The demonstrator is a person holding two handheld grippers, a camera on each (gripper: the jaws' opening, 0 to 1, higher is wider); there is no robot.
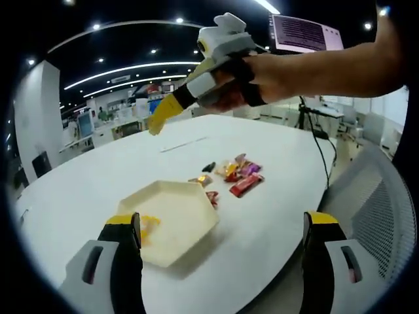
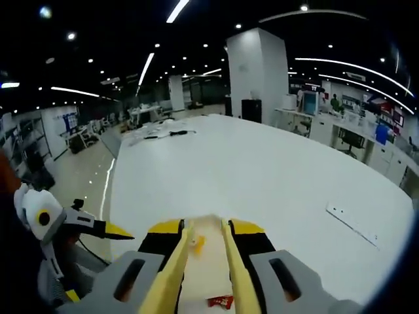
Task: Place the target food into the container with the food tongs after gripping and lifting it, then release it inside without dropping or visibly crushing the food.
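Candy (image 1: pixel 237 175) lies in a loose heap on the table (image 1: pixel 281 216) just beside the tray (image 1: pixel 173 219); right gripper (image 1: pixel 157 121) holds tongs (image 2: pixel 203 268) above, left gripper (image 1: pixel 222 252) wide; next, descend and pinch gently.

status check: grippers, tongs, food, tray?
Left gripper open, empty, low before hexagonal tray. Right gripper shut on yellow tongs, raised above table. Wrapped snacks beside tray; nothing blocking.
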